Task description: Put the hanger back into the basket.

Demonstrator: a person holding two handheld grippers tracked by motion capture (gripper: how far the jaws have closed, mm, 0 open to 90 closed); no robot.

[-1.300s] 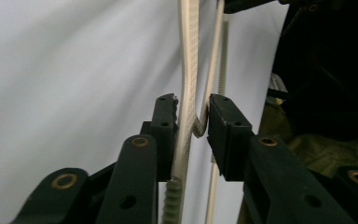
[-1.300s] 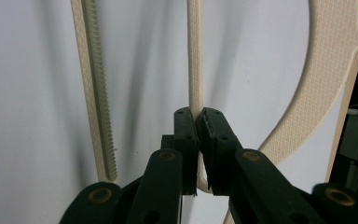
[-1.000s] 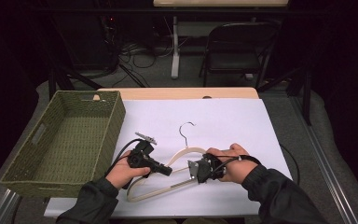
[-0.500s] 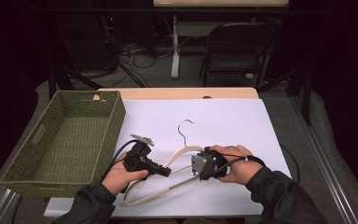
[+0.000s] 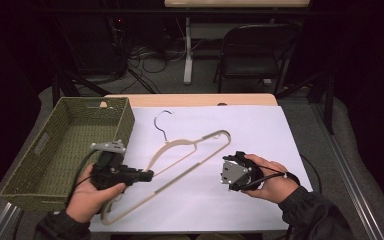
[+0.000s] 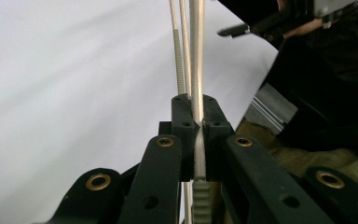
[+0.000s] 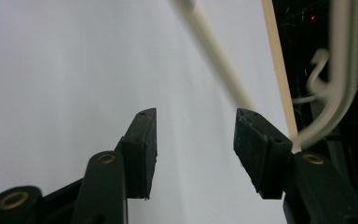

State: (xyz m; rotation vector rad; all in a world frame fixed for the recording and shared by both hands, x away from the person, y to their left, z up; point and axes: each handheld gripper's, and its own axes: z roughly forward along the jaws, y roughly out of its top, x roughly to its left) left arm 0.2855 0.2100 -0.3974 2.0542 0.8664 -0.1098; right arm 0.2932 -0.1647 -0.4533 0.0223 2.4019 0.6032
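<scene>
While the person leans in from the near edge, the high view shows the left gripper (image 5: 147,175) clamped on the lower bar of a cream clothes hanger (image 5: 192,150), near the end closest to the person. The hanger stretches diagonally away from that grip over the white sheet (image 5: 260,130), its far shoulder pointing toward the middle of the table and its metal hook (image 5: 161,122) just beside the woven green basket (image 5: 40,150). The left gripper itself sits right next to the basket's near corner. The right gripper (image 5: 226,174) is held off to the other side, above the white sheet, apart from the hanger's bar and touching nothing that I can make out; its jaws have just been opening, and nothing lies between them.

From the left gripper view, the two black jaws are pressed tight against the hanger's bar (image 6: 196,93), which runs straight up and away from the pads. A thinner rod with a ribbed grip strip runs alongside it on the left. Farther off, at the top right, the other hand's gripper (image 6: 235,31) hangs over the white sheet (image 6: 74,93).

From the right gripper view, the jaws stand wide apart with bare white sheet (image 7: 74,70) between them. The hanger (image 7: 214,51) passes beyond and above the right-hand pad, blurred, clear of both pads, with its hook (image 7: 318,70) against the dark background at the far right.
</scene>
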